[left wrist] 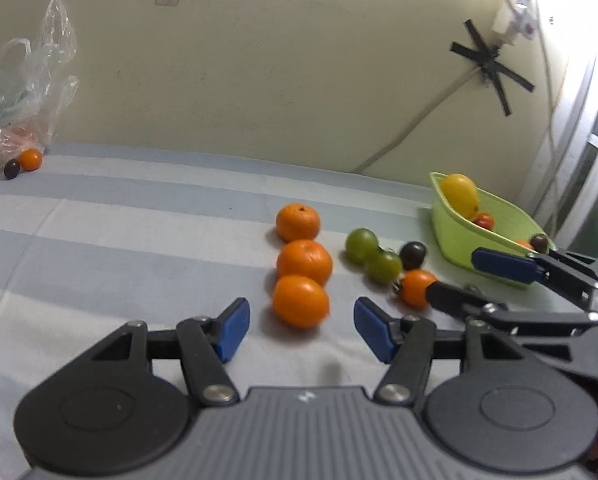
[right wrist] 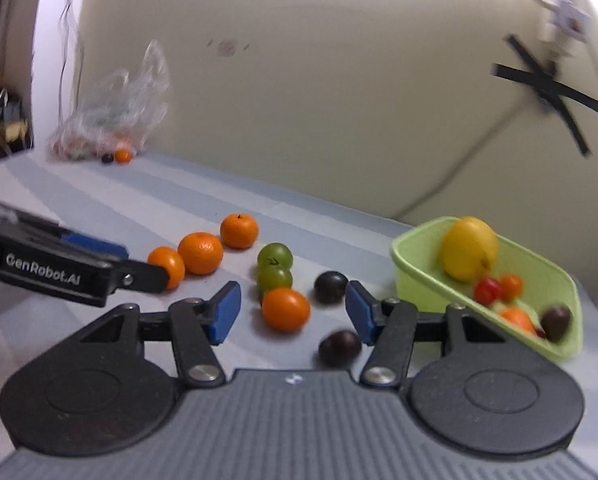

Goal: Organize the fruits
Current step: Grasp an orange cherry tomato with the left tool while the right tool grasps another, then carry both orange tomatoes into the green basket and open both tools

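Nearest the left wrist camera, the left gripper point(left wrist: 301, 326) hovers low over the striped desk point(left wrist: 119, 248) with its blue-padded fingers point(left wrist: 231, 330) spread wide and nothing between them. Just ahead of that gap lies the nearest orange point(left wrist: 301, 301), the first of three in a line running away from the camera; the middle orange point(left wrist: 304, 262) touches it, and the far orange point(left wrist: 297, 222) sits just behind.

At the far left of the desk, against the wall, a clear plastic bag point(left wrist: 27, 92) holds more fruit, with a small orange fruit point(left wrist: 31, 159) and a dark grape point(left wrist: 11, 169) just beside it.

To the right of the orange line, two green grapes point(left wrist: 373, 255) touch one another. Near them sit a dark plum point(left wrist: 413, 255) and a small orange tomato point(left wrist: 417, 288).

The right gripper point(right wrist: 291, 312) is also open, its fingers point(right wrist: 223, 312) set wide apart and gripping nothing. In the right wrist view the orange tomato lies between the fingertips, and another dark fruit point(right wrist: 339, 349) rests close to the right finger.

At the far right stands a tilted green basket point(left wrist: 455, 236), holding a yellow lemon point(left wrist: 460, 195), a red cherry tomato point(left wrist: 484, 221) and other small fruits.
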`<state>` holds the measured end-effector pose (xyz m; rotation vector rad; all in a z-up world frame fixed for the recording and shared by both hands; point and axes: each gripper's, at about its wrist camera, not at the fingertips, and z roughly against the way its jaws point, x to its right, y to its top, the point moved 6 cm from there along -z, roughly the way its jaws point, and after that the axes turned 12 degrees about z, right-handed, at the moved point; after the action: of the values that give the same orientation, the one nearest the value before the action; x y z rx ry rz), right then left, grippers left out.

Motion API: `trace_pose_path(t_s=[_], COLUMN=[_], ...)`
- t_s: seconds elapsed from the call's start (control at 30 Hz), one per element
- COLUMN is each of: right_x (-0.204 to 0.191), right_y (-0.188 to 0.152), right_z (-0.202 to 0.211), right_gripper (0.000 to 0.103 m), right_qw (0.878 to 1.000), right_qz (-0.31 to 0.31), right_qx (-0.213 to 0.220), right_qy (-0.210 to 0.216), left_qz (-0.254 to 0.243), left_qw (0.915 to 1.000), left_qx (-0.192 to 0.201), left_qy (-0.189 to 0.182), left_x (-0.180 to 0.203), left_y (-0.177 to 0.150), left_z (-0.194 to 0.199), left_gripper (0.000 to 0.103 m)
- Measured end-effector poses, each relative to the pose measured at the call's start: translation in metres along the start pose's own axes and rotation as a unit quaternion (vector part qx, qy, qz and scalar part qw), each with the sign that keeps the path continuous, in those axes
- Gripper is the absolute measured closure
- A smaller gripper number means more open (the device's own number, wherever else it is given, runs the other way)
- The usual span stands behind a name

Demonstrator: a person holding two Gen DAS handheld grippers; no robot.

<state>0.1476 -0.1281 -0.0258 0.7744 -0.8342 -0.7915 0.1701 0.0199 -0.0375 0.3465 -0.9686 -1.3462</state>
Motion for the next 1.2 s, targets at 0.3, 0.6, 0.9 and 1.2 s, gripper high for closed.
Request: trace_pose_path(t_s=[0.3, 0.6, 0.9, 1.2], right_x=[-0.012, -0.020, -0.016, 0.040], right_y=[-0.003, -0.015, -0.070, -0.083], right_z=[-0.033, 0.039, 0.091, 0.115], right_gripper=[0.069, 0.069, 0.069, 0.069], right_qw=[0.998, 1.000, 0.998, 0.993], right_qz=[0.038, 0.016, -0.045, -0.087], right_qx=[-0.041, 0.006, -0.037, 0.002], right_qy=[0.017, 0.003, -0.021, -0.079], left_qz=[-0.022, -0.018, -0.084, -0.122], left_qw=[0.9997, 0.9974, 0.9811, 0.9794], left_qx=[0.005, -0.022, -0.080, -0.057], left_qy=[0.007, -0.067, -0.155, -0.150], left_x=[0.002, 0.022, 0.101, 0.151], left_y=[-0.008, -0.050, -0.095, -0.075], left_z=[-0.008, 0.033, 0.040, 0.017], left_gripper=[0.068, 0.068, 0.067, 0.067])
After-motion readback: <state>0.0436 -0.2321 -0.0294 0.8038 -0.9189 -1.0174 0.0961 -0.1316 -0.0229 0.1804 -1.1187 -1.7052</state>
